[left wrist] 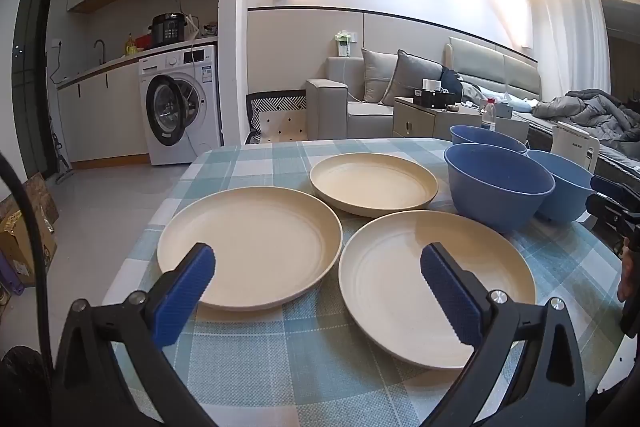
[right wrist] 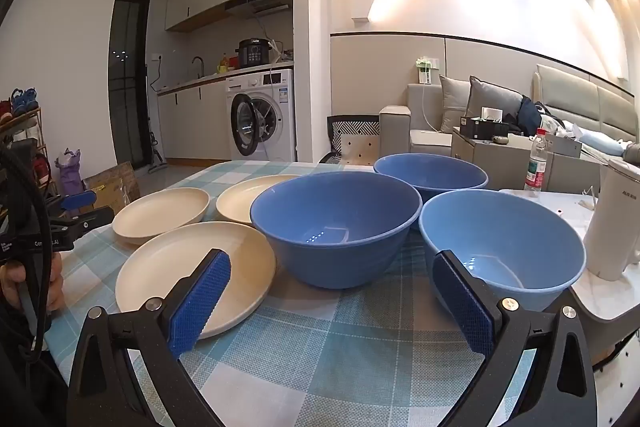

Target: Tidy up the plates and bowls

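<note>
Where both grippers (left wrist: 318,269) (right wrist: 332,277) gape empty: kettle (right wrist: 616,223) touching right bowl (right wrist: 504,247), bottle (right wrist: 536,163) behind.

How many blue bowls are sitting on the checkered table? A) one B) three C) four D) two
B, three: the right wrist view shows a big blue bowl in the middle, another behind it and a lighter blue one to the right, all standing apart beside the cream plates on the checkered tablecloth.
</note>
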`<state>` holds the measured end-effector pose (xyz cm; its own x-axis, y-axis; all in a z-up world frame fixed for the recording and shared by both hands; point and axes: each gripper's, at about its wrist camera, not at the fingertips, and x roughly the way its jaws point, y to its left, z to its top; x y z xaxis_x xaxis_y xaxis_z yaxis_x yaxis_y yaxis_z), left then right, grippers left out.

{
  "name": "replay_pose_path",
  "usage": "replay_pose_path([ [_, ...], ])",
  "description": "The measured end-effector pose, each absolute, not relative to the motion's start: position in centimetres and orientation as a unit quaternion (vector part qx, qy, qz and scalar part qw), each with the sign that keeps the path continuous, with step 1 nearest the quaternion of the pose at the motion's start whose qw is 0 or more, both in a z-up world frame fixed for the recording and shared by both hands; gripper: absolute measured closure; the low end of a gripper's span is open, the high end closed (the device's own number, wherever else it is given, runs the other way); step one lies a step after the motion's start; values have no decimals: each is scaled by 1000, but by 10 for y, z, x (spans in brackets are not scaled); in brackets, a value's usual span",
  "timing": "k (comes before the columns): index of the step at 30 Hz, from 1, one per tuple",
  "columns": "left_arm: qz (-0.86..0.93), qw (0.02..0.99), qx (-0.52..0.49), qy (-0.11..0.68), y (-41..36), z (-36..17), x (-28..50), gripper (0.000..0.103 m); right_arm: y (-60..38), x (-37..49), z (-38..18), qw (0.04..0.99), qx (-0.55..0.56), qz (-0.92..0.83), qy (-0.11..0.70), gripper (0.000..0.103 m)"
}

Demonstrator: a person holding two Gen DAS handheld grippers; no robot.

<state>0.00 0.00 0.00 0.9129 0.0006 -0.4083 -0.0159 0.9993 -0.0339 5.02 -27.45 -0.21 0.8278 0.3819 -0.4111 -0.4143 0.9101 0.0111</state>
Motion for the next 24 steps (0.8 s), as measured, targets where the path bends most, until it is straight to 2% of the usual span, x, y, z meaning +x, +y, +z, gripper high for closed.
replay_pose_path([
  [24, 4, 978, -18, 207, 0, 0, 0, 0, -274, 50, -2, 957, -40, 208, 200, 0],
])
